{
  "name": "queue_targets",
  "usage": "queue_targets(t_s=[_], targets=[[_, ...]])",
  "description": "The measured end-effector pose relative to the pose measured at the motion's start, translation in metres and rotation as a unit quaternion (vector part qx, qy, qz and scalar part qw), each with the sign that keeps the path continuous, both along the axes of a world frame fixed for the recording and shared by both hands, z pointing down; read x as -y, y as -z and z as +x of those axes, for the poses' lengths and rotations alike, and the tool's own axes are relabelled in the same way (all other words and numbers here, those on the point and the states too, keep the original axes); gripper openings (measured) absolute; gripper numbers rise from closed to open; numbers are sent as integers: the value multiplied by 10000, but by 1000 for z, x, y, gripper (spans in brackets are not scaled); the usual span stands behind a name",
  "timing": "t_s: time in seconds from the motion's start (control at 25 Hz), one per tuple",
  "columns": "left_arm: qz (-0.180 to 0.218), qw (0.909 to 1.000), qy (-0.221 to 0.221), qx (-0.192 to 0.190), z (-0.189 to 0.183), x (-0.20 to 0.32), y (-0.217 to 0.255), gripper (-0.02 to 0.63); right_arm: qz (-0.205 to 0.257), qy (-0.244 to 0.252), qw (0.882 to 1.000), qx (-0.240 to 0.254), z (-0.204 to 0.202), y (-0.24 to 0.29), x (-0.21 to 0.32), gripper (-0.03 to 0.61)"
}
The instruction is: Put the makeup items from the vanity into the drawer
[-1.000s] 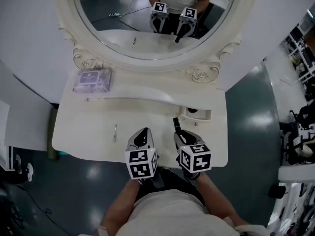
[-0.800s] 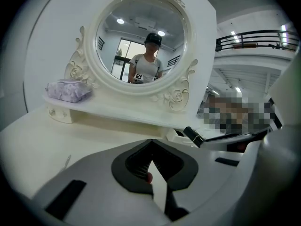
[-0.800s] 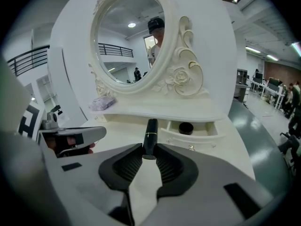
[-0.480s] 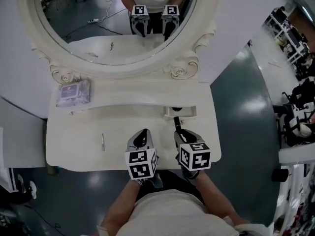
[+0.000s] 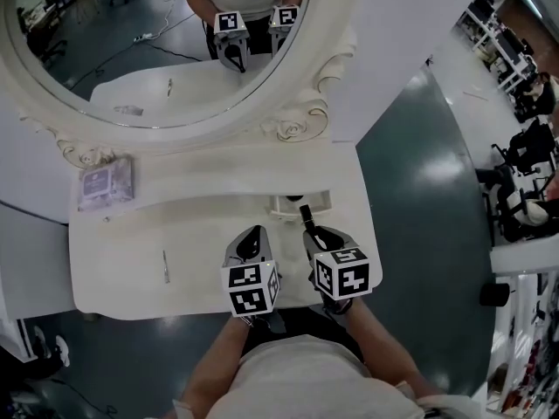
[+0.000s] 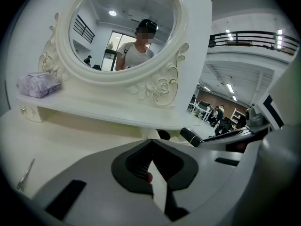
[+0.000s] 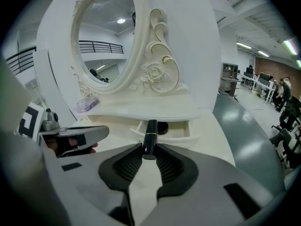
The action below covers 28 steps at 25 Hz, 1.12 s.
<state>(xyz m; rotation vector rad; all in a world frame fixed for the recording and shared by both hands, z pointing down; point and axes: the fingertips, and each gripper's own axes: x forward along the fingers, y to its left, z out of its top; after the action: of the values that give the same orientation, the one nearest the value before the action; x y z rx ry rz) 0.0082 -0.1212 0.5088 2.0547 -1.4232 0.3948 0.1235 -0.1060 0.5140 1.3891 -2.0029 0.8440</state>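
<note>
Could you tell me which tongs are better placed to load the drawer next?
Right: the right tongs grip a slim black tube just before the open cream drawer; the left tongs are shut, empty.

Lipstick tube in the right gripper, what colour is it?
The lipstick tube is black with a thin yellowish band, seen best in the right gripper view.

No legible txt; purple packet's (image 5: 106, 182) label too blurred to read.

I stand on a glossy dark green floor (image 5: 419, 173) before a white wall (image 5: 393, 24). A carved oval mirror (image 5: 131, 51) rises behind the cream worktop (image 5: 113, 269). Chairs (image 5: 522, 160) crowd the right; strip lights (image 7: 290, 46) glow overhead.
</note>
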Motion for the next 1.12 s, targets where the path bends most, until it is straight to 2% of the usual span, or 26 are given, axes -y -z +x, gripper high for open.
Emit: queue_targets(t_s=[0.64, 0.8, 1.12], targets=[[-275, 9985, 460, -118, 4, 35, -23, 5, -489, 1242, 9910, -70, -19, -17, 32, 103], [-322, 9980, 544, -88, 1, 38, -27, 5, -403, 1257, 9912, 95, -19, -14, 40, 104], [-278, 9983, 514, -48, 3, 44, -24, 5, -279, 1093, 9936, 87, -11, -11, 48, 156]])
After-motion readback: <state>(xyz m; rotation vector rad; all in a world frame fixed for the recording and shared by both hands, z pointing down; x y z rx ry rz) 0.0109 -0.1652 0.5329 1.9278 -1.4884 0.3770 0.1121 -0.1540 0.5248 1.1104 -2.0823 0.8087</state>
